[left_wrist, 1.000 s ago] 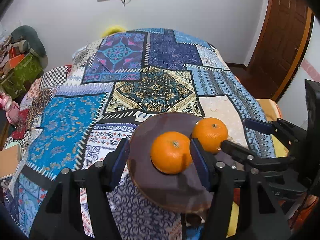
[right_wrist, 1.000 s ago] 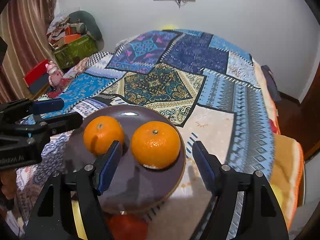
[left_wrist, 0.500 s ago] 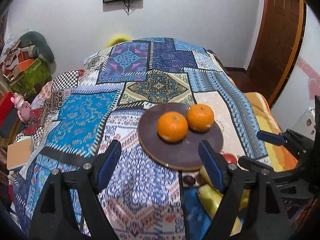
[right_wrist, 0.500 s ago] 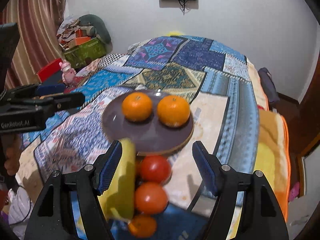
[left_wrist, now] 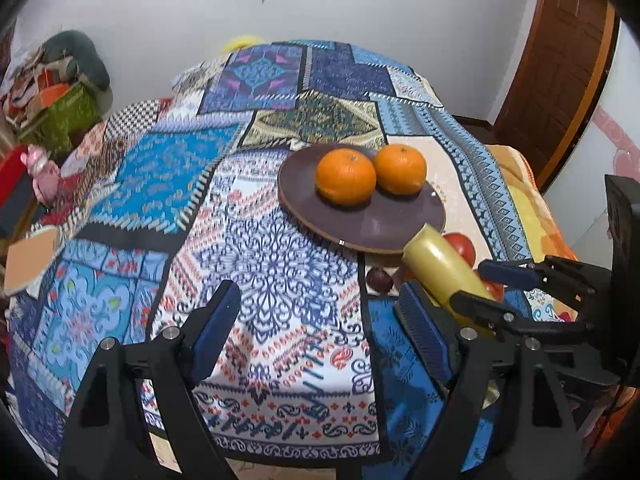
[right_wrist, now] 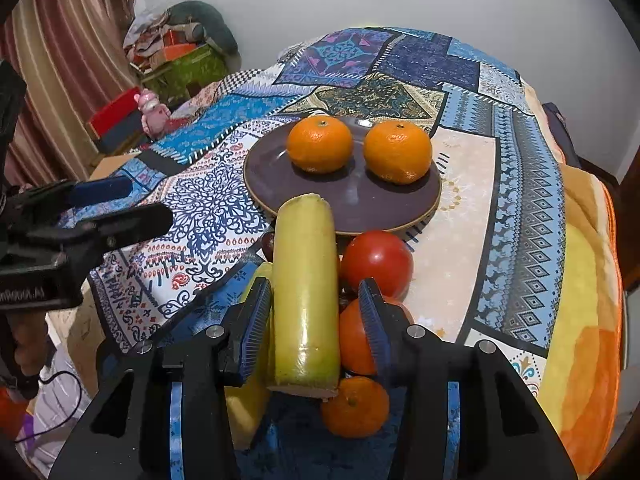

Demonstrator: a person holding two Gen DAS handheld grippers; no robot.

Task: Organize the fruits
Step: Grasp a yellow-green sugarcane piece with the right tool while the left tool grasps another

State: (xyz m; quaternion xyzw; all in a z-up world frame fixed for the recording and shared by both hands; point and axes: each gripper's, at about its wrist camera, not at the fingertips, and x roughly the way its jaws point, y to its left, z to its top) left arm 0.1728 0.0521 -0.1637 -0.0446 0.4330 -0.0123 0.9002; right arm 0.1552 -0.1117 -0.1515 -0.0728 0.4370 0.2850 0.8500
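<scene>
A dark purple plate (right_wrist: 360, 204) on the patchwork cloth holds two oranges (right_wrist: 320, 144) (right_wrist: 398, 152); it also shows in the left wrist view (left_wrist: 380, 224). In front of the plate lie a yellow-green banana piece (right_wrist: 306, 300), two red tomatoes (right_wrist: 376, 260), a small orange (right_wrist: 356, 406) and a dark plum (left_wrist: 379, 280). My right gripper (right_wrist: 316, 324) straddles the banana piece, its jaws narrowed but a gap showing on the right side. My left gripper (left_wrist: 318, 328) is open and empty over the cloth, left of the fruit pile.
The patchwork cloth (left_wrist: 256, 248) covers the bed or table. Boxes and a pink toy (right_wrist: 152, 114) sit at the left by a curtain. A wooden door (left_wrist: 560, 60) is at the right. An orange-yellow blanket (right_wrist: 588, 300) hangs at the right edge.
Both grippers have pulled back from the plate toward the near edge. The right gripper's jaws have narrowed around the banana piece. The loose fruit pile has come into view.
</scene>
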